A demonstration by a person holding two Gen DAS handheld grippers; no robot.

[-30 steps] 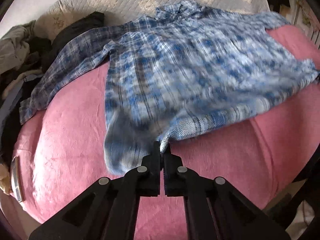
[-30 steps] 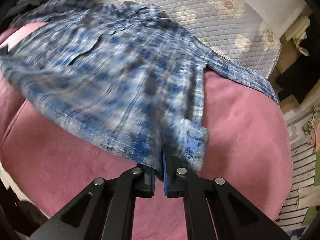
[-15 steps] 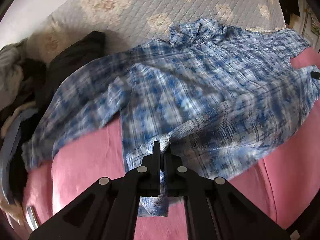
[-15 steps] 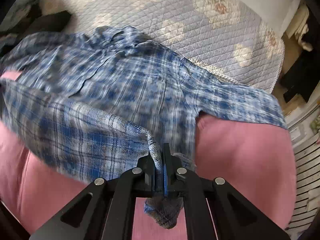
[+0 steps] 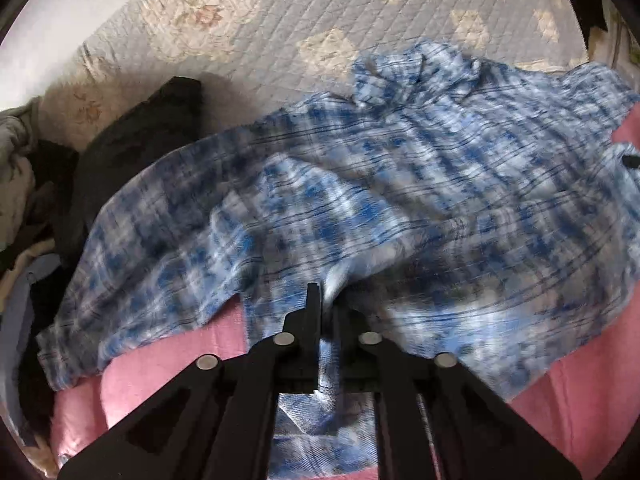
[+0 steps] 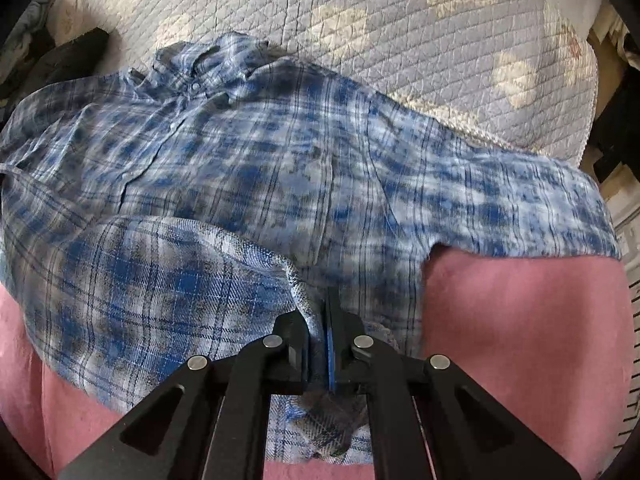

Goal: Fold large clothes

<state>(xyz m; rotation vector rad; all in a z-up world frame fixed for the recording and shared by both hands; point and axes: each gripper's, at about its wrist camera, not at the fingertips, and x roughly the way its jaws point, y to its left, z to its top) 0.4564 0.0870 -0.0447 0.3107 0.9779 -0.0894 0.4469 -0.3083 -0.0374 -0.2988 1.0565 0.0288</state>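
No legible text, label, brand, number or sign appears in either wrist view. The plaid shirt (image 6: 248,168), the quilted cover (image 6: 400,40) and the pink blanket (image 6: 520,320) carry patterns only, no lettering.

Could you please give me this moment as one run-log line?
left claw: opening, shirt hem between | right claw: shut on shirt | surface: pink blanket

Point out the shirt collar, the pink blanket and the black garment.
Shirt collar (image 6: 192,68): right wrist view, on the collar fold above the top button.
Pink blanket (image 6: 520,320): right wrist view, on the bare part below the sleeve.
Black garment (image 5: 144,136): left wrist view, on its middle.
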